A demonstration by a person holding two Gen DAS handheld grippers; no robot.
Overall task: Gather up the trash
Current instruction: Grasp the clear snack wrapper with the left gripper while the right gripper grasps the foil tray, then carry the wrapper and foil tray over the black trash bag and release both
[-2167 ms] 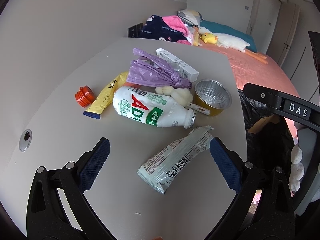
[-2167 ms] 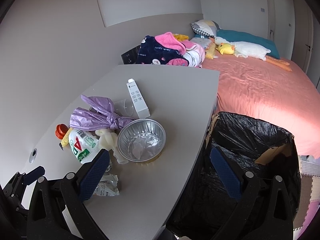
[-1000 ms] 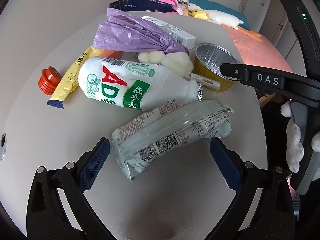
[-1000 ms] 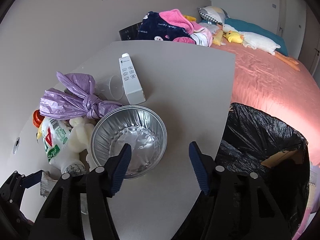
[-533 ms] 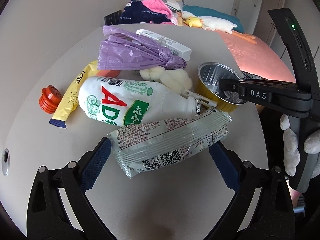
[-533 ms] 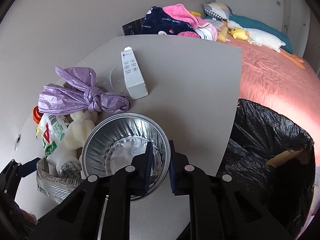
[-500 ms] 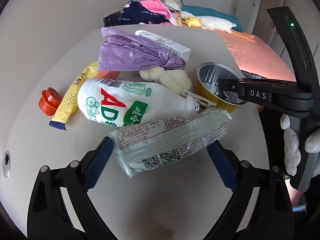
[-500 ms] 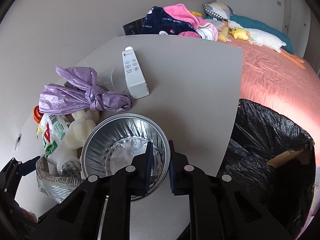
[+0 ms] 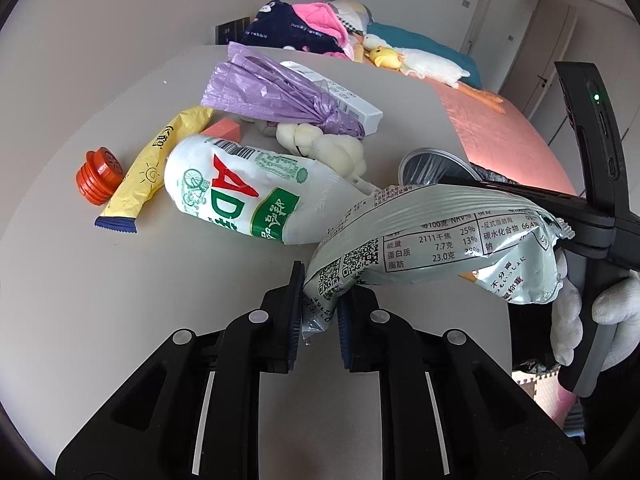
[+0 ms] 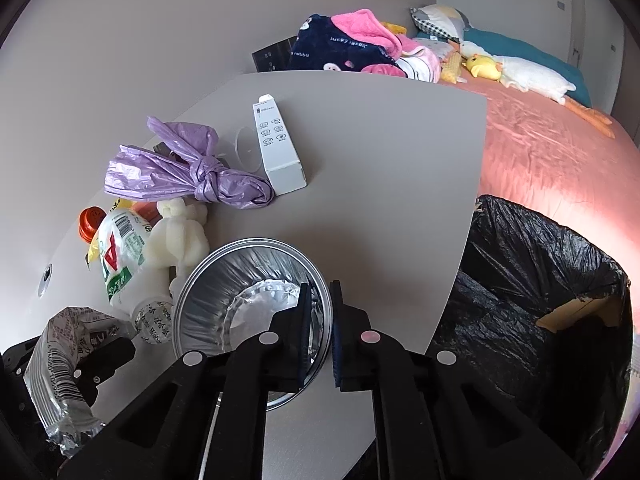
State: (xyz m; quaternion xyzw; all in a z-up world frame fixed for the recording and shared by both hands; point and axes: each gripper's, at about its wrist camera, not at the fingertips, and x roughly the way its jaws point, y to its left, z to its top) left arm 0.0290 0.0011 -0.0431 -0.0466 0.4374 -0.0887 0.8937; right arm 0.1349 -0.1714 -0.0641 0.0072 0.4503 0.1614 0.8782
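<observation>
The black-lined trash bin beside the desk shows only cardboard; its depths are dark. The left hand-held gripper clamps the silver wrapper; the right hand-held gripper pinches the foil bowl rim.

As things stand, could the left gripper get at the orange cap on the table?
Probably not yet: the left gripper is shut on the silver snack wrapper. The orange cap itself lies uncovered at the pile's edge, beside the yellow wrapper.
</observation>
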